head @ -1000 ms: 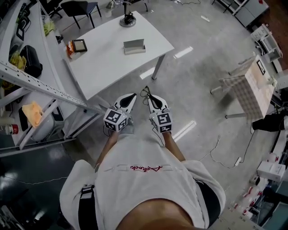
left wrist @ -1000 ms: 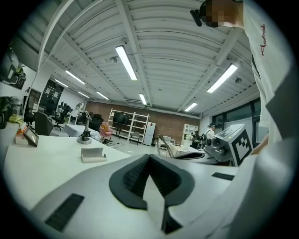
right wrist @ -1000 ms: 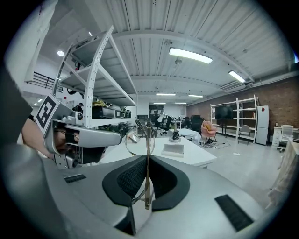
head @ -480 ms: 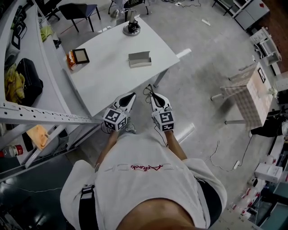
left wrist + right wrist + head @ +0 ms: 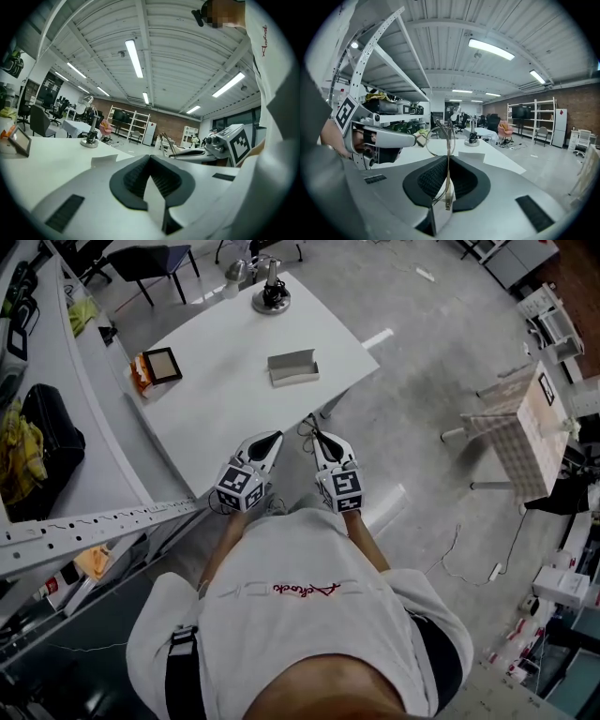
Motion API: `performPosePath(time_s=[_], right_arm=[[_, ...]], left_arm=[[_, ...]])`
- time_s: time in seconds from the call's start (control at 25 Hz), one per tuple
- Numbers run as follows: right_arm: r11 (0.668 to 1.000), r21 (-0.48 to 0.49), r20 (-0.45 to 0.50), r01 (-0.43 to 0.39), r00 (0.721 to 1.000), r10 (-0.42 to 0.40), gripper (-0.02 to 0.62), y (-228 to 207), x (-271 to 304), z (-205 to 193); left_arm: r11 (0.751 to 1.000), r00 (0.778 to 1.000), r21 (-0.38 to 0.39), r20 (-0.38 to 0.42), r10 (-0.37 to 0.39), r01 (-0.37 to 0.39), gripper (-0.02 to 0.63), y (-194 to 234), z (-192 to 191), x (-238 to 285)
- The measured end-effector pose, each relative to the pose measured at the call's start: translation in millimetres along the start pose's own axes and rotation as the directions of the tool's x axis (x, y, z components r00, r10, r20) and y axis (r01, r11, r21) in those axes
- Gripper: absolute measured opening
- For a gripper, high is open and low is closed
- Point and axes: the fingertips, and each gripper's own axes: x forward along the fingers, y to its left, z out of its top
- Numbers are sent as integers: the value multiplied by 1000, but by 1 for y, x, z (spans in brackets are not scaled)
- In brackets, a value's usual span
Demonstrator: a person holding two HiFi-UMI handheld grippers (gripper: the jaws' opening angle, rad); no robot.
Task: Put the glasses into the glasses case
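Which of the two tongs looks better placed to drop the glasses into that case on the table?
Right, probably. The right tongs are shut on the glasses, while the left tongs are shut on nothing. The grey case lies ahead of both on the white table.

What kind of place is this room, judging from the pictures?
Probably a workshop or lab in an industrial hall: a bare concrete floor, a white work table, and open metal shelving by a brick wall.
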Motion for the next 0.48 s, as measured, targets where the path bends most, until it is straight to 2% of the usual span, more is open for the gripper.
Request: performPosePath(time_s=[0.48], right_arm=[[1000,14,-21,-24,999,25,32,-17,37,-1]], left_arm=[[999,999,-19,-13,29,-30,8,32,1,18]])
